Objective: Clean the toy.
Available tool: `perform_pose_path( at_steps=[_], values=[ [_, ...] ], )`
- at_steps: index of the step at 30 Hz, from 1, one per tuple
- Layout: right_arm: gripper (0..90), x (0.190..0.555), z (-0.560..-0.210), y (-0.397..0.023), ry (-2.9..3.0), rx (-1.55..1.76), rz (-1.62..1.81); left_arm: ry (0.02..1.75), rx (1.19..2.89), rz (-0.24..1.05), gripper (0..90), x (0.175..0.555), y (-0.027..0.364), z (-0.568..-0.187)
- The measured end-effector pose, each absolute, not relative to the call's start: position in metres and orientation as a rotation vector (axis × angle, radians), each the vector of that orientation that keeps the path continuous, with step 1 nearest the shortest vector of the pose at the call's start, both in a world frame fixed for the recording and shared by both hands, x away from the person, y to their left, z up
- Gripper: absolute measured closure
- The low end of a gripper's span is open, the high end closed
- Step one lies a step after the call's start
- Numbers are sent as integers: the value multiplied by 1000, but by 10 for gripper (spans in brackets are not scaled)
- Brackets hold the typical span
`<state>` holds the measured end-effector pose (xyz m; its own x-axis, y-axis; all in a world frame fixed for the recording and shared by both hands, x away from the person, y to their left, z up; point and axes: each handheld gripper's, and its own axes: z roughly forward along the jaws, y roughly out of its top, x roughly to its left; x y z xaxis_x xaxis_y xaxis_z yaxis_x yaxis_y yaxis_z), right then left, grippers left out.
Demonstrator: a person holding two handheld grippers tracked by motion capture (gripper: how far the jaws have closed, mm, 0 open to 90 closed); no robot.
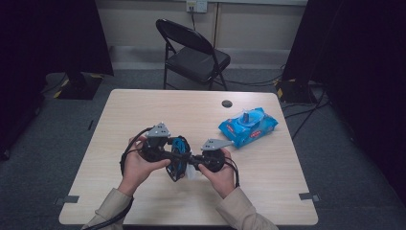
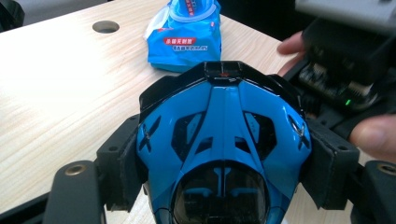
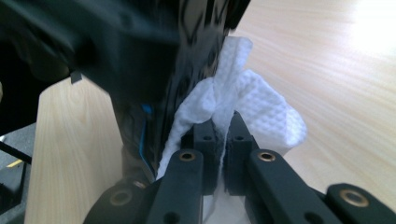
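A glossy blue-and-black helmet-shaped shell [image 2: 219,135] is clamped between the pads of my left gripper [image 2: 224,163], which hold it by its two sides. Seen from the high view, the shell [image 1: 178,158] sits between both hands above the near middle of the table, with my left gripper [image 1: 173,155] on its left. My right gripper [image 3: 223,130] is shut on a folded white wipe [image 3: 252,102]. The wipe lies against the dark shell [image 3: 187,56]. From above, my right gripper [image 1: 194,165] points left at the shell, with the wipe [image 1: 191,171] at its tip.
A blue pack of wet wipes [image 1: 248,125] with its lid open lies on the table's right far part, also ahead in the left gripper view [image 2: 187,32]. A round cable hole [image 1: 227,103] sits near the far edge. A black folding chair [image 1: 194,52] stands beyond the table.
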<state>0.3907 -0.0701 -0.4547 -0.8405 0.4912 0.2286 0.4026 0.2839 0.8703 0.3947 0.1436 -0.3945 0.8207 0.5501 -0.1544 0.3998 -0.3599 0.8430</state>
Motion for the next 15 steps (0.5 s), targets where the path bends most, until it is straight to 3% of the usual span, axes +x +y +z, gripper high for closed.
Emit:
perform_pose_path(
  at_steps=[15],
  values=[
    [868, 388, -474, -63, 2495, 868, 1579, 715, 1982, 194, 260, 396, 144, -390]
  ],
)
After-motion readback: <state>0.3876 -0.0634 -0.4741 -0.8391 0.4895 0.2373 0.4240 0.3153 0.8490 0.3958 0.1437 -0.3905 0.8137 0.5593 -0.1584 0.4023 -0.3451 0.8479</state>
